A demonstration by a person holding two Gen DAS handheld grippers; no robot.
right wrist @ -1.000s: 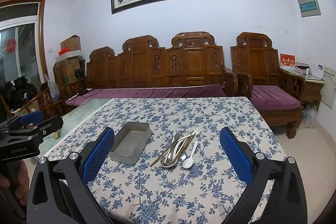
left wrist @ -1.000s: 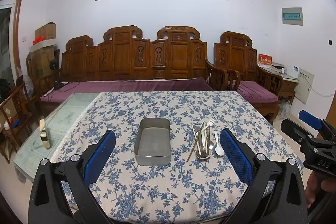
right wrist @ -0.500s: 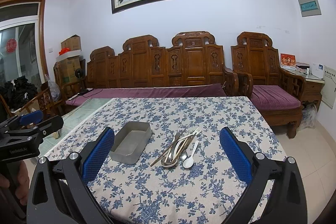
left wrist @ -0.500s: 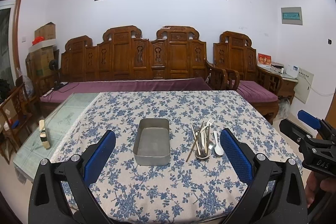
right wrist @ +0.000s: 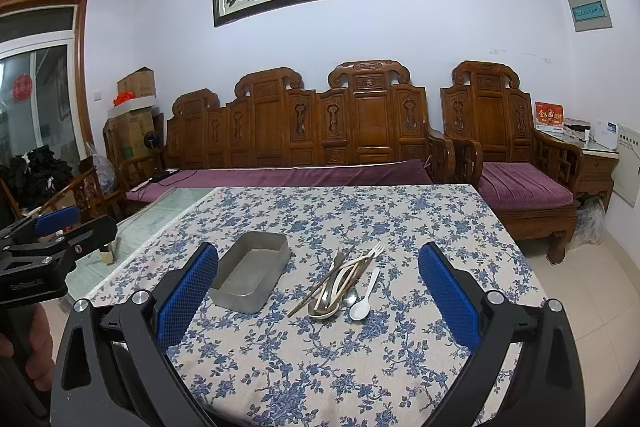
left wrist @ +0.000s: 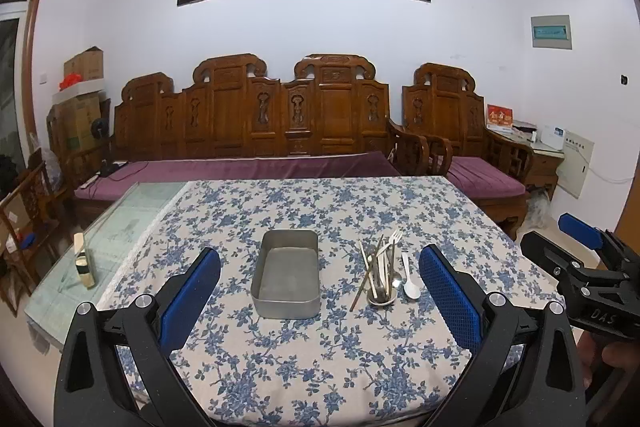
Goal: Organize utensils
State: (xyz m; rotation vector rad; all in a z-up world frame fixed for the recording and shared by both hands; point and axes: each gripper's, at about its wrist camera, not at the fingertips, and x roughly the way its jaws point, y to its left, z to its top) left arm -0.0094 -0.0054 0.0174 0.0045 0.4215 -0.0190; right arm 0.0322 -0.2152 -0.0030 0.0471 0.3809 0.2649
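Grippers spread wide above the floral table

Lettering reading "DAS" shows in white on the black body of the right gripper (left wrist: 592,267) as seen from the left wrist view; a grey label on the left gripper's body in the right wrist view is too blurred to read. The left gripper (left wrist: 320,291) has its blue-padded fingers (left wrist: 190,297) far apart, holding nothing and touching nothing. The right gripper's own view shows it (right wrist: 318,291) likewise with its jaws wide and empty. Both hover over the near edge of the table (left wrist: 280,379), level, pointing toward the carved wooden bench (left wrist: 280,115). A hand (right wrist: 36,351) grips the left gripper's handle. The metal tray (left wrist: 287,273) sits empty on the floral cloth. Just right of the tray lies the utensil pile (left wrist: 380,273): chopsticks, a fork and spoons crossed over a small dish. A white spoon (left wrist: 410,283) lies alone beside the pile, on its far side from the tray.
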